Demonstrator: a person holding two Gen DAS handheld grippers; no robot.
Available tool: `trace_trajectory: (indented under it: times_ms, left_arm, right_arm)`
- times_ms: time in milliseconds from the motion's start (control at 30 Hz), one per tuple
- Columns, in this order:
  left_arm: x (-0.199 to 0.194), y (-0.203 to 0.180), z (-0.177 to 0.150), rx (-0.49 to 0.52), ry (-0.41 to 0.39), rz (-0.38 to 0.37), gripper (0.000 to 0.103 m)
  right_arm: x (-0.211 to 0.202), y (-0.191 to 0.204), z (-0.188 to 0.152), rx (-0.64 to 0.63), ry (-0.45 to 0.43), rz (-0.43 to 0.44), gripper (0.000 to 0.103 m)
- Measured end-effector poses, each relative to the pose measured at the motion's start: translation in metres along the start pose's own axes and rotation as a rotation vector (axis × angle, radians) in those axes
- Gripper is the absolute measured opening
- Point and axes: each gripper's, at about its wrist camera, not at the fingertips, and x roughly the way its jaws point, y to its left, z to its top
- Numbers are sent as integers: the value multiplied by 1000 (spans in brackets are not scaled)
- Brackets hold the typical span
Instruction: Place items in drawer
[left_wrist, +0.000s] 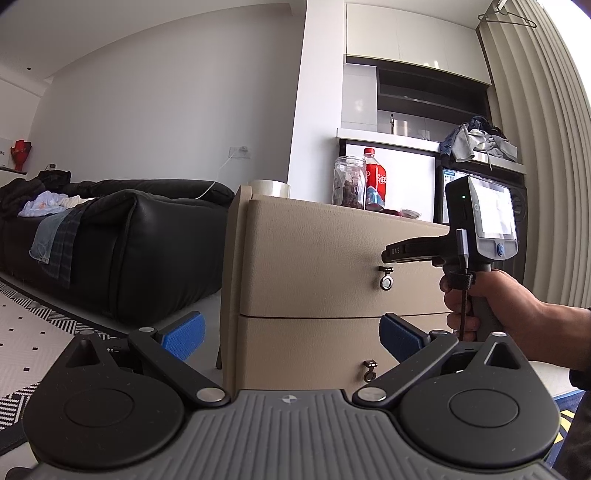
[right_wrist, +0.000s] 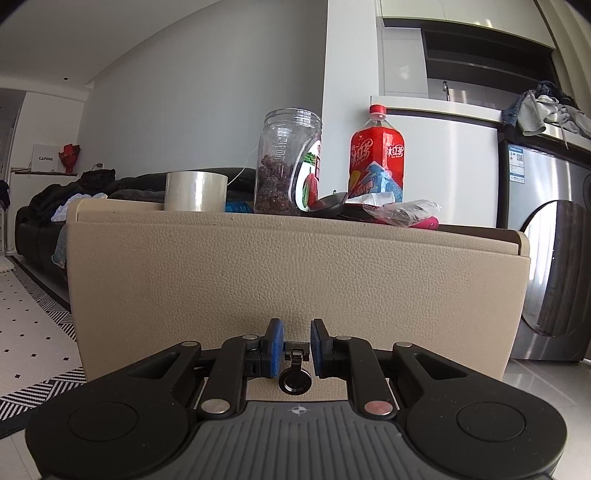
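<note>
living room setup here, black sofa off to the side and a beige leather-look nightstand in front of me, which is basically my worktop for this one. on top sit a tape roll, a clear jar, a red drink bottle and a crinkly plastic packet — i reckon those are the items meant for the drawer, still up there because nothing's open yet.

right claw is pushed right up to the top drawer, blue pads either side of the little ring pull. there's a visible gap on both sides, so it's bracketing the pull, not pinching it yet. low and square-on makes sense: the ring dangles, so you want the pads level with its hinge before squeezing.

left claw is spread wide and holding nothing, hanging back in front of the lower drawer — probably parked there to stay out of the way and be ready for the items. next move looks like close and pull straight back; the ring could swivel and slip out.
</note>
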Motion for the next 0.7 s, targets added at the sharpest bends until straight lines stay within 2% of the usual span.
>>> trace_trajectory:
  times_ms: [700]
  left_arm:
    - [3, -5, 0, 28, 18, 5, 103]
  right_arm:
    - [-30, -30, -6, -8, -47, 37, 19]
